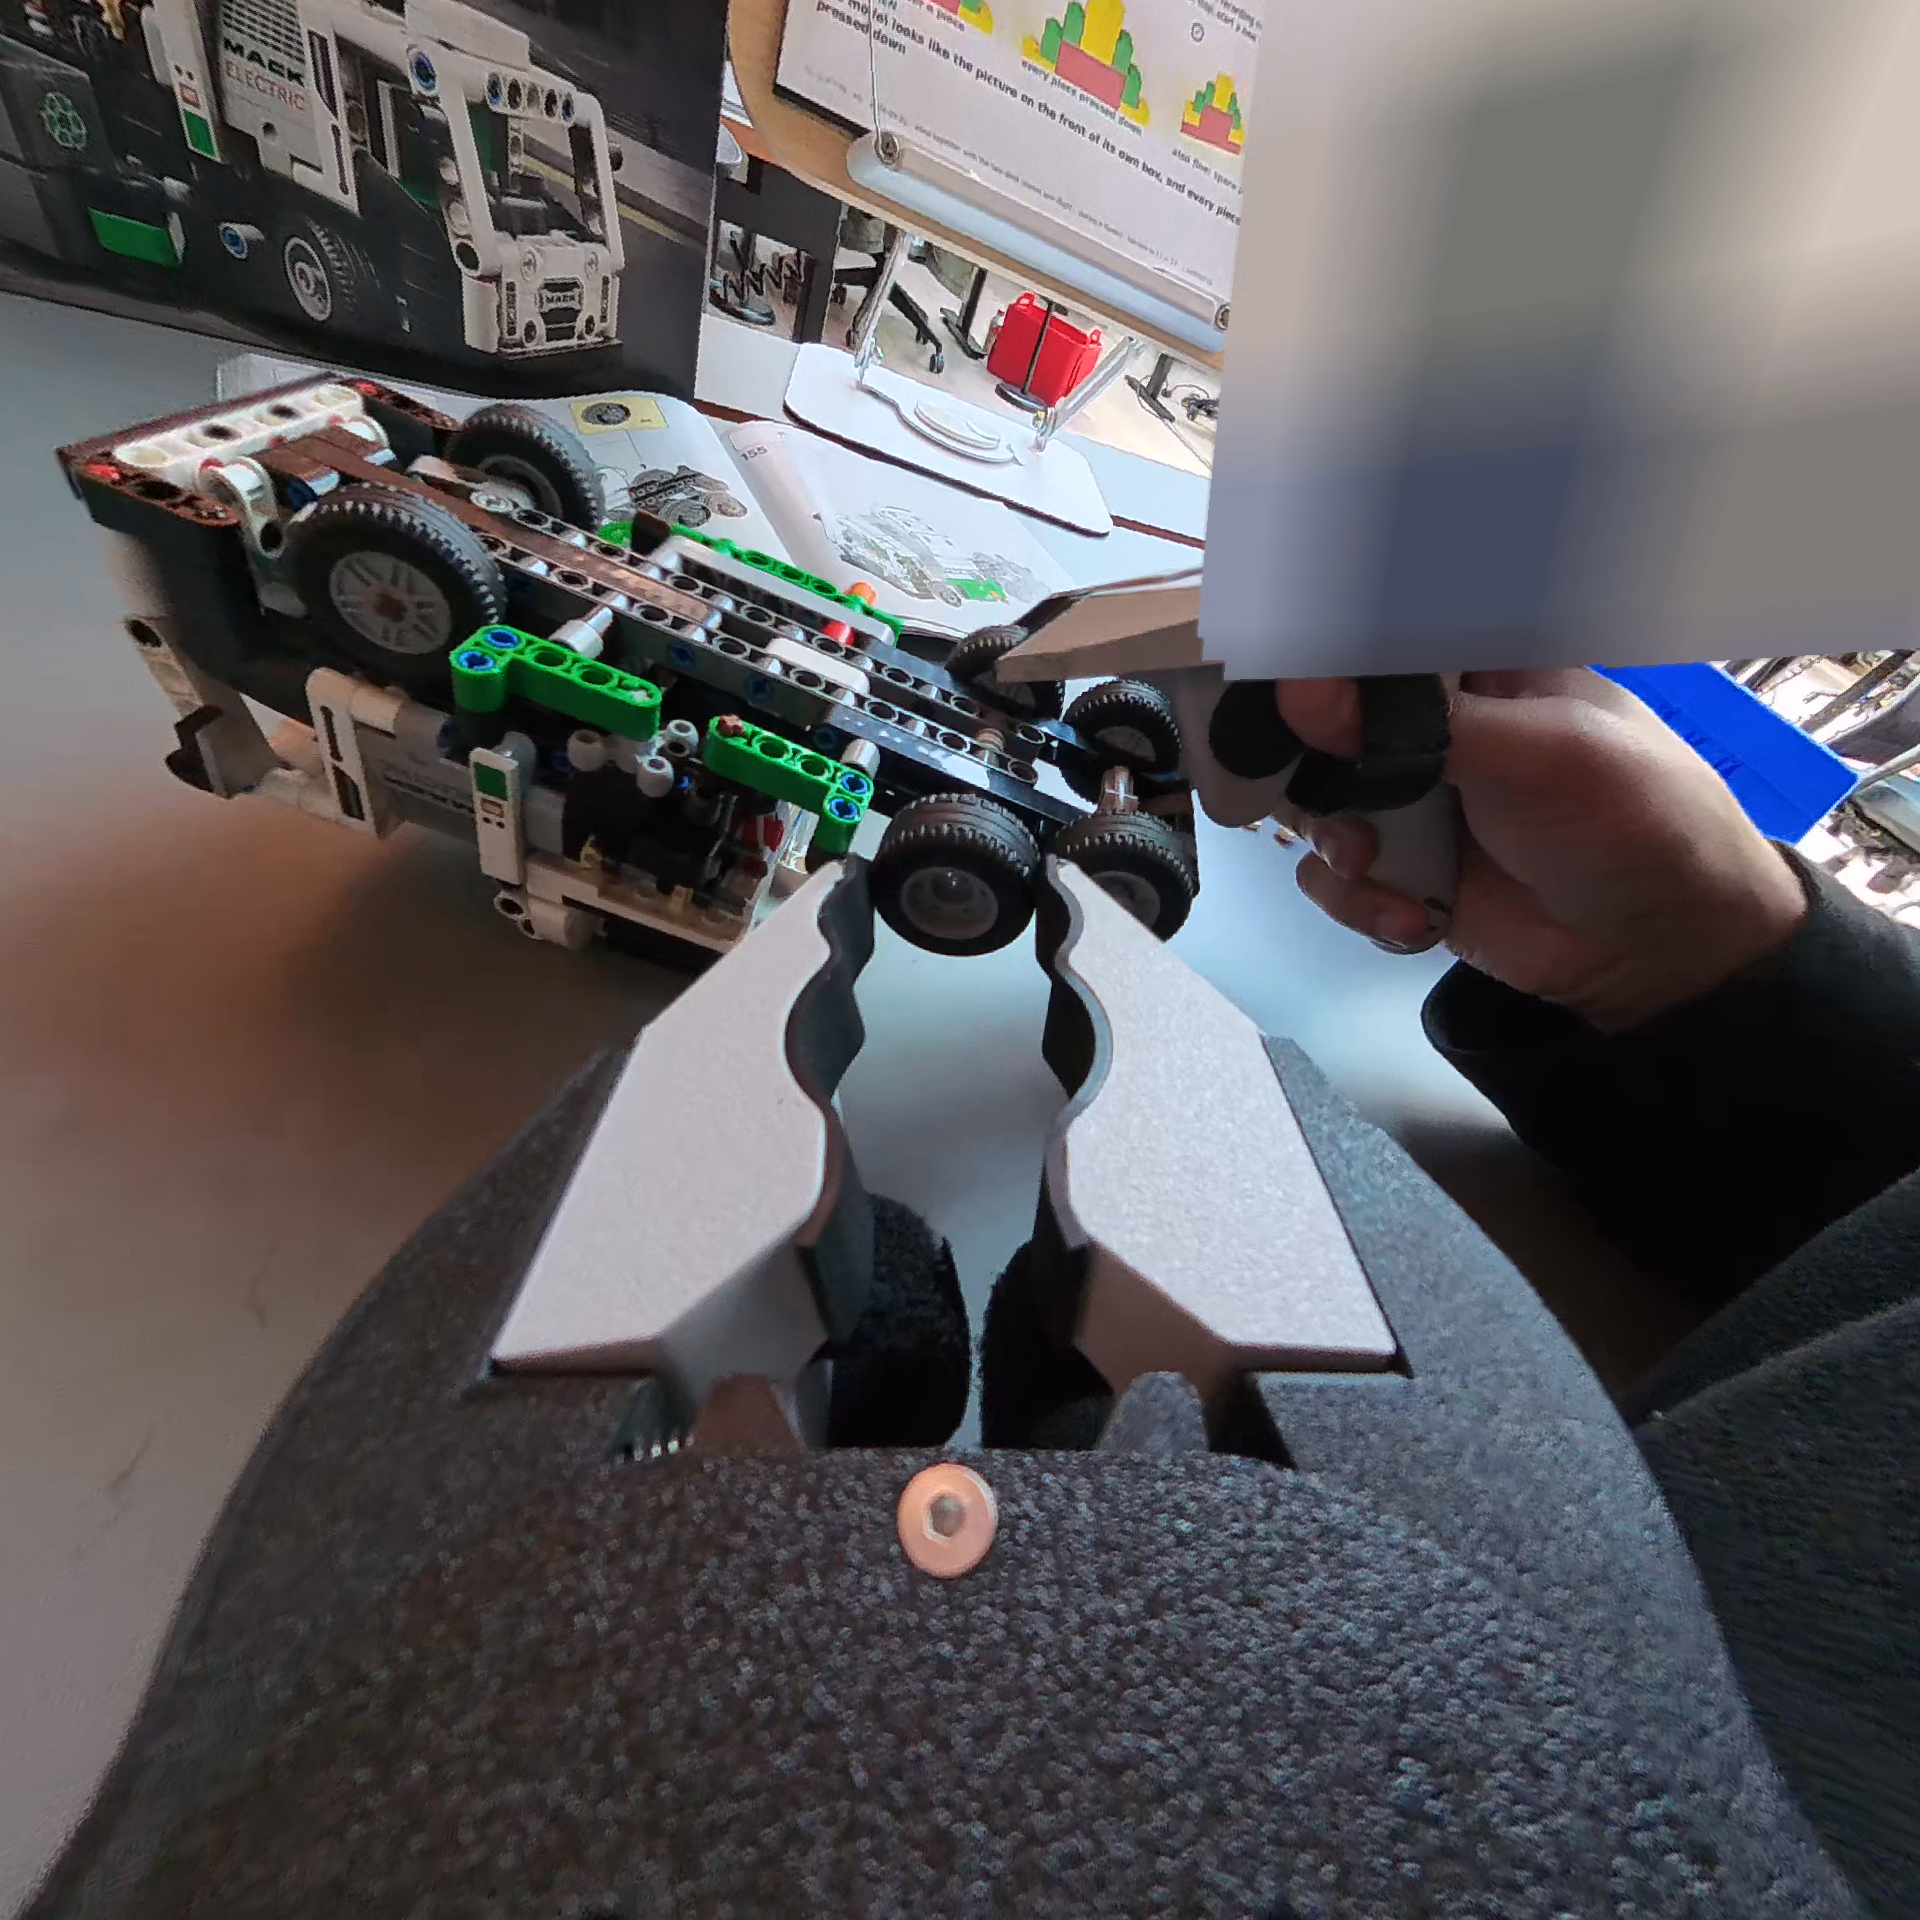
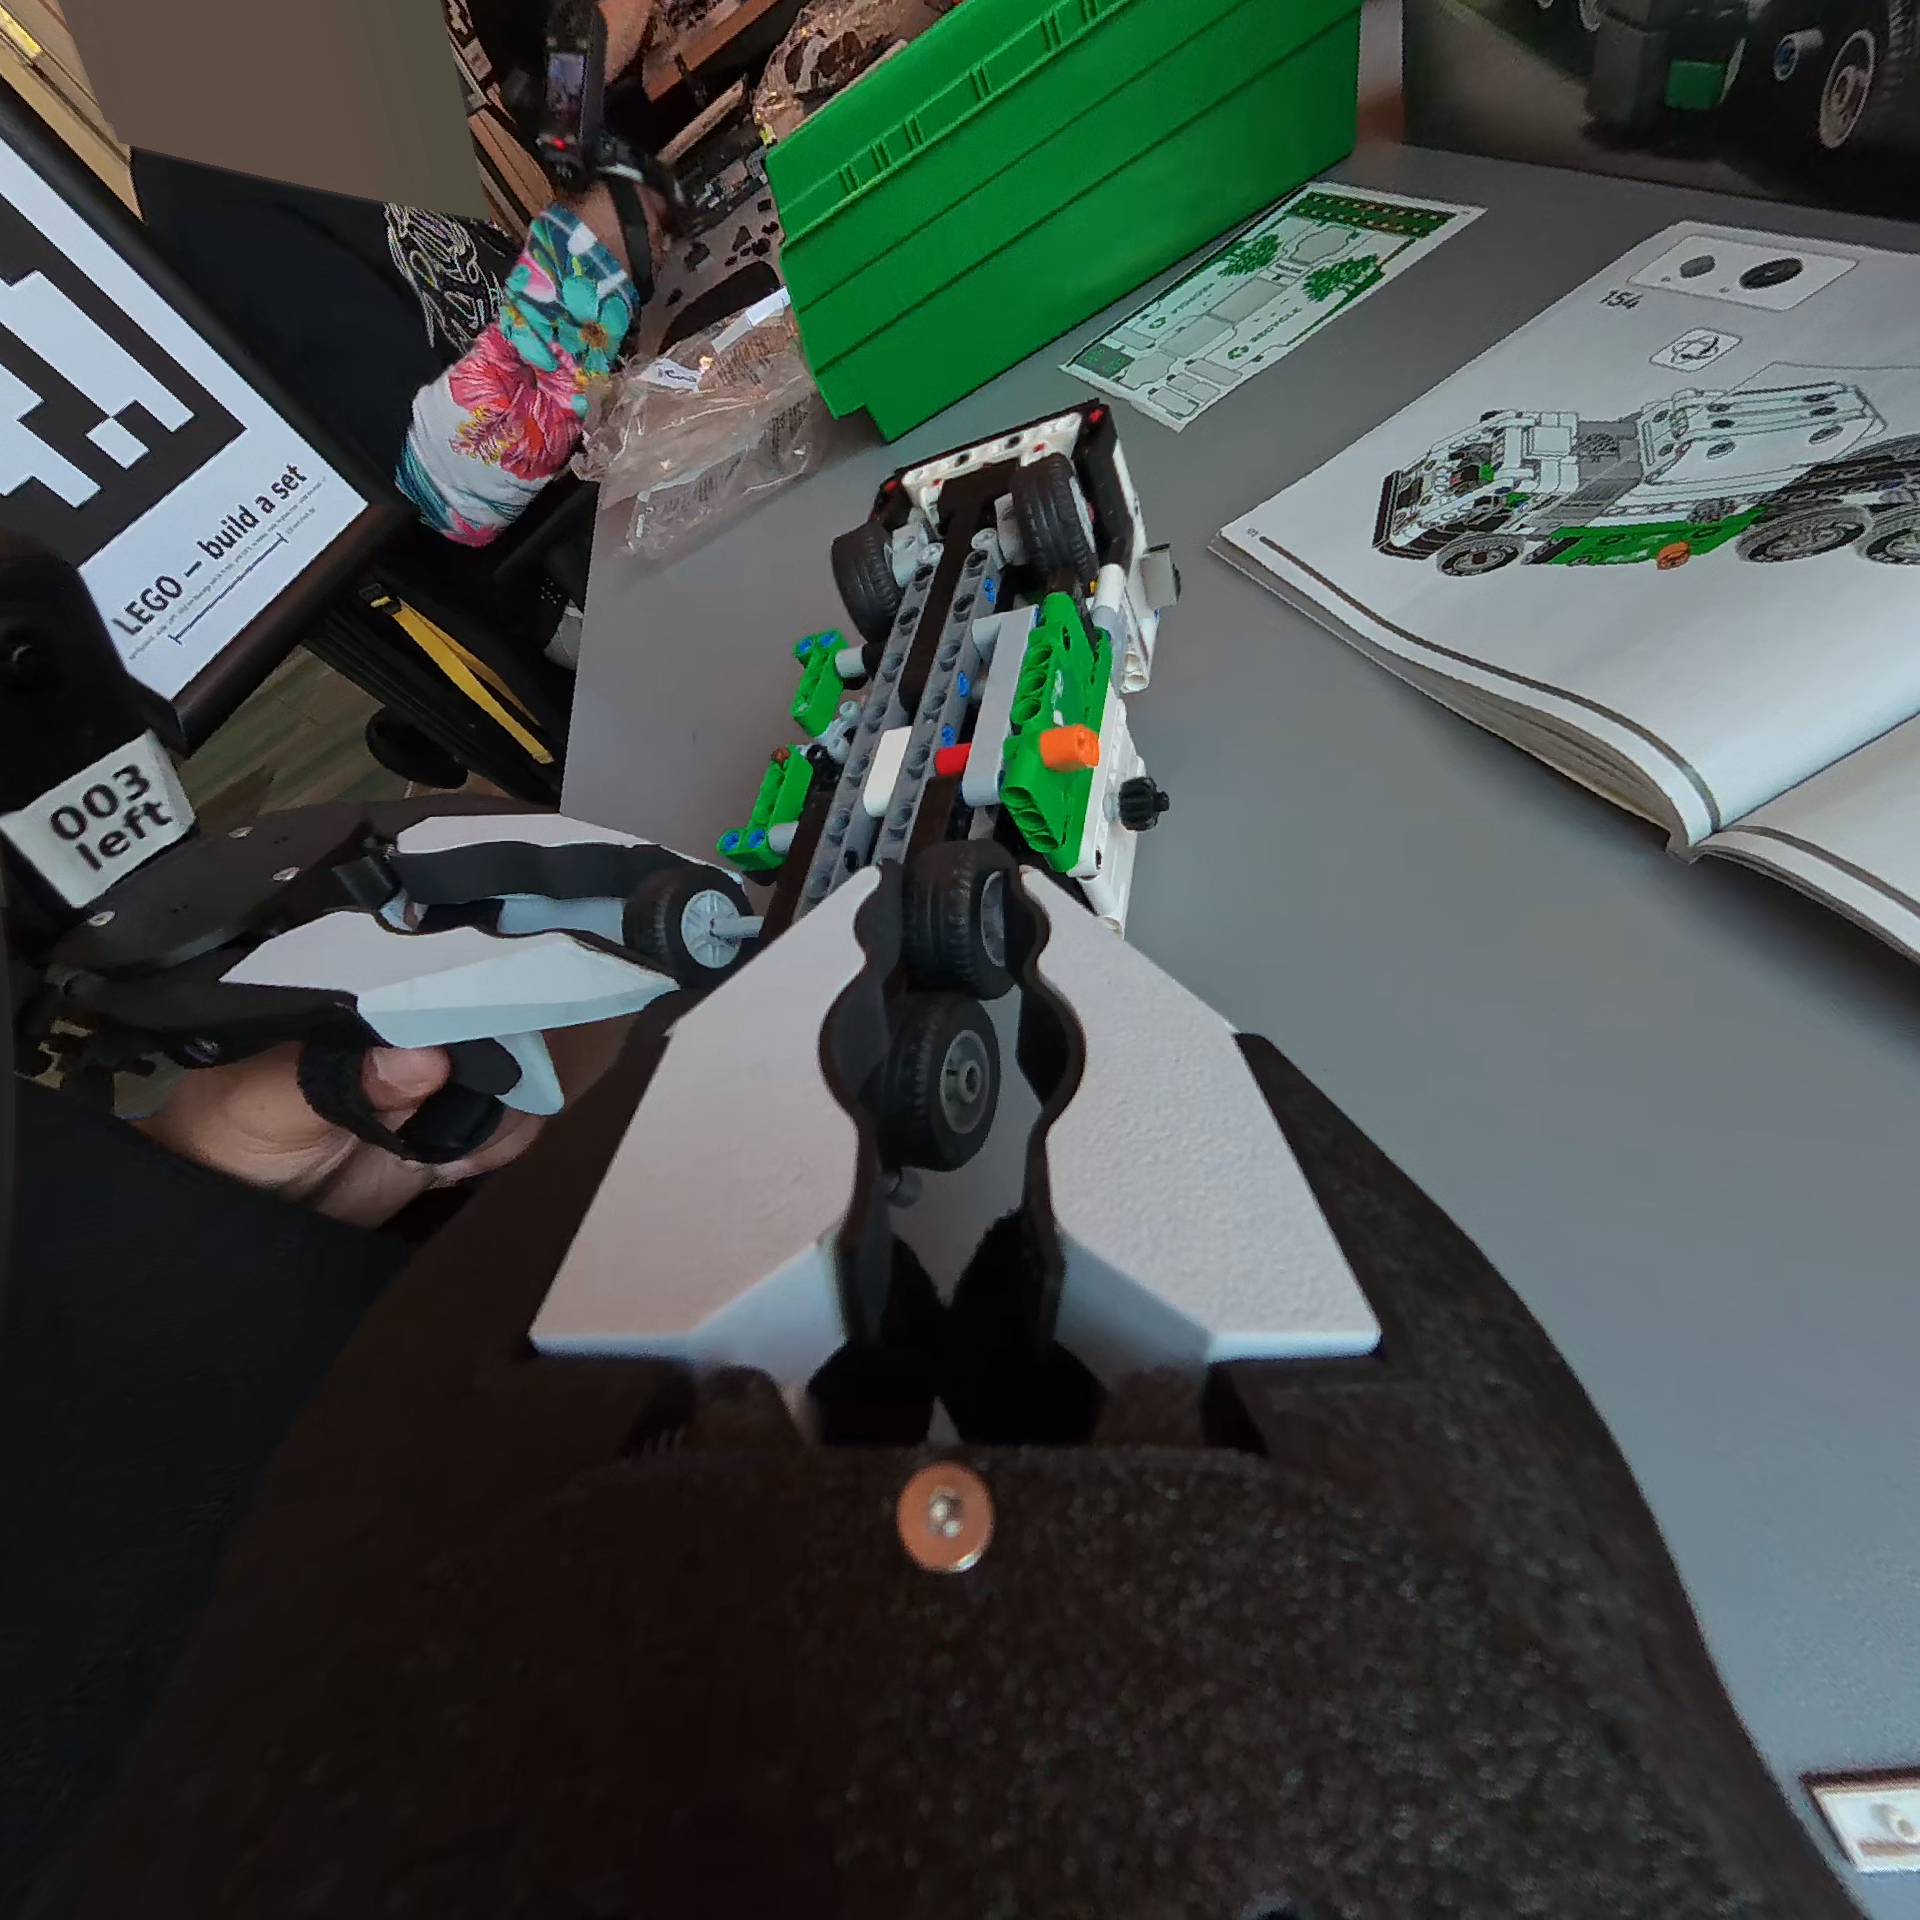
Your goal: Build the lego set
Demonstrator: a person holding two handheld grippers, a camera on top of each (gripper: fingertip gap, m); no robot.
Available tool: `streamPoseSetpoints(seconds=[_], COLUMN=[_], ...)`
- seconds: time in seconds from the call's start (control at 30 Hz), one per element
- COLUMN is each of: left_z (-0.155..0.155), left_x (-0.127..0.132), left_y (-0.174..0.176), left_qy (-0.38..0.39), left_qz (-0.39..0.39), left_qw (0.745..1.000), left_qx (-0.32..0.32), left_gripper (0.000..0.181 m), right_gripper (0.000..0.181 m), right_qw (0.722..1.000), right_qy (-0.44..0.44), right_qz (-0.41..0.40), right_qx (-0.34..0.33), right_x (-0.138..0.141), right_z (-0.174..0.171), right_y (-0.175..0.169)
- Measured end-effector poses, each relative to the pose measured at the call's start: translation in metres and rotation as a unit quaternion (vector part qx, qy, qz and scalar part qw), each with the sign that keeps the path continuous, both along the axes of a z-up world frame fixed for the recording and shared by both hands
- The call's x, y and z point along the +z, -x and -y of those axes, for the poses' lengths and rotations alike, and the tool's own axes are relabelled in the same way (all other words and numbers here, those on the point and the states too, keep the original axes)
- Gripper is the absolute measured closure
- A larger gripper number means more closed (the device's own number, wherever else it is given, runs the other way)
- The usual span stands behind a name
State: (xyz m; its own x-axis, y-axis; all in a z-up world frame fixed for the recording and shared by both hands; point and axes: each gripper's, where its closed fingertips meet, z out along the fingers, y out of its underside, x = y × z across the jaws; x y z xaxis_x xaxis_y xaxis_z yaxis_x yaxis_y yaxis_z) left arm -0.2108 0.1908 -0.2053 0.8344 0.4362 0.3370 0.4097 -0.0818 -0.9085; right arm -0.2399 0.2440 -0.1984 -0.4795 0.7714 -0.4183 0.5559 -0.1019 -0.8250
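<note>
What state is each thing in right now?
Lego truck: upside down on the table, wheels up.
Instruction booklet: open.
Left hand-held gripper: shut on a rear wheel.
Right hand-held gripper: fingers around rear wheels; grip unclear.
Green bin: lying tipped over.

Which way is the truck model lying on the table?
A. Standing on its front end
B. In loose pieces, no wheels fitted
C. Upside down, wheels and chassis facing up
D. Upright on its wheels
C: the truck rests on its cab and body, with the beamed underside and the wheels turned upward in both views.
</note>
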Motion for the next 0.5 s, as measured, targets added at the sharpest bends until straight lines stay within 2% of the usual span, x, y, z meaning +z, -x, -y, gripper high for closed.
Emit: streamPoseSetpoints(seconds=[0.2, 0.3, 0.5], left_z=[0.0003, -0.0013, -0.0011], left_x=[0.0016, 0.0011, -0.0017], left_y=[0.001, -0.0004, -0.002], left_qy=[-0.002, -0.007, -0.016], left_qz=[0.028, 0.041, 0.025], left_qw=[1.0, 0.999, 0.999], left_qx=[-0.008, -0.018, -0.013], left_gripper=[0.151, 0.151, 0.151], right_gripper=[0.164, 0.164, 0.164], right_qw=[0.999, 1.0, 1.0], right_qy=[-0.034, -0.02, -0.022], right_qz=[-0.014, -0.004, 0.008], right_qx=[0.001, -0.001, -0.009], right_x=[-0.0001, -0.0003, -0.0011], right_z=[0.0004, 0.0, 0.0001], right_y=[-0.0011, -0.001, -0.0013])
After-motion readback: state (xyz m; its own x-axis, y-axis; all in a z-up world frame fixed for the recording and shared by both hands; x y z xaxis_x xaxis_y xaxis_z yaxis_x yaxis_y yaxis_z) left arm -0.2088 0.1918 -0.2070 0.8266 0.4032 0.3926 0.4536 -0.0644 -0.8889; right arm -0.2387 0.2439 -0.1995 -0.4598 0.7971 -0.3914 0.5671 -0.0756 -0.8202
